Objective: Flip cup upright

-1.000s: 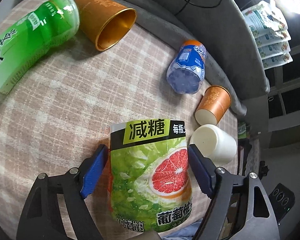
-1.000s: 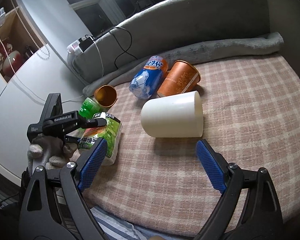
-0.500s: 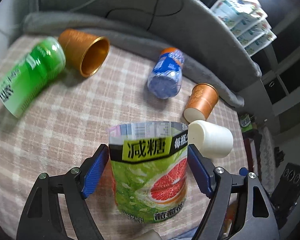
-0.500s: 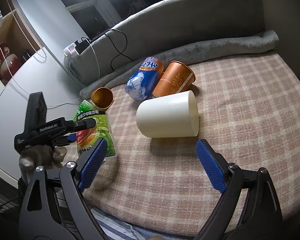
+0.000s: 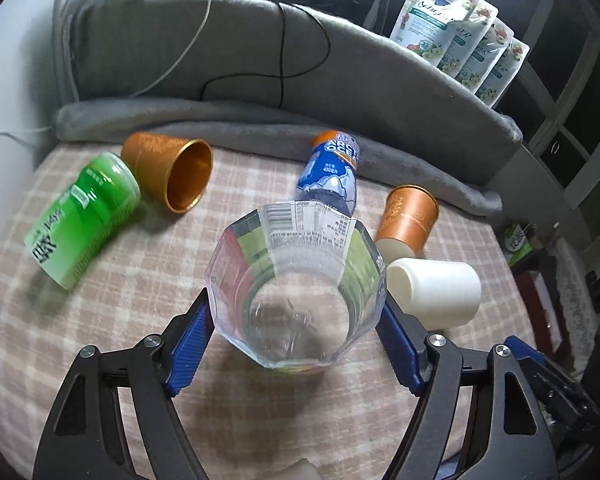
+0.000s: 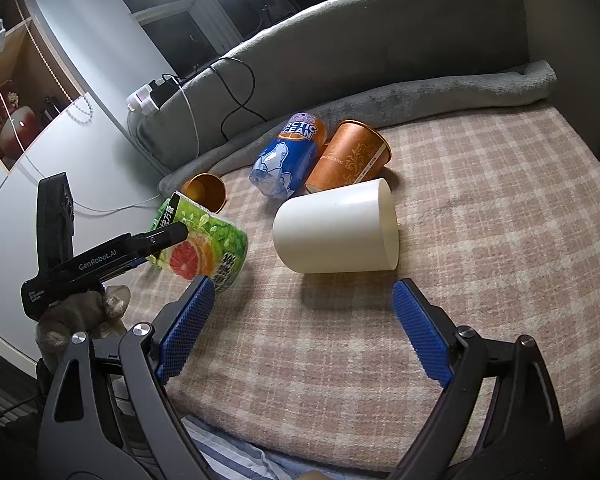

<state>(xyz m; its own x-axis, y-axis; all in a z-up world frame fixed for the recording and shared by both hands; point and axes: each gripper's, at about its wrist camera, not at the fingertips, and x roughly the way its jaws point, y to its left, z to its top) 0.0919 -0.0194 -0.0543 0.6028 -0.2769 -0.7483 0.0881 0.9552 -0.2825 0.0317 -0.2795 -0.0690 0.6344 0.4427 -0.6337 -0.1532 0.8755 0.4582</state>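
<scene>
- While the left gripper is clamped on the clear cup, its blue fingers press the cup's two sides; the open mouth faces the left wrist camera and the base can be seen through it.
- In the right wrist view the same clear cup, wrapped in a green label with a grapefruit picture, sits tilted near the left edge of the plaid bed cover; whether its lower end touches the cover cannot be told.
- Left wrist view, left to right: green bottle on its side; gold cup on its side, mouth toward the camera, just beside the bottle.
- Blue bottle lies behind the clear cup, its far end against the grey rolled blanket.
- Orange paper cup lies on its side right of the blue bottle.
- White cup lies on its side, just beside the orange paper cup and near the left gripper's right finger.
- Right gripper hovers with fingers spread apart and nothing between them; the white cup lies just ahead.
- Refill pouches stand in a row behind the grey headboard.
</scene>
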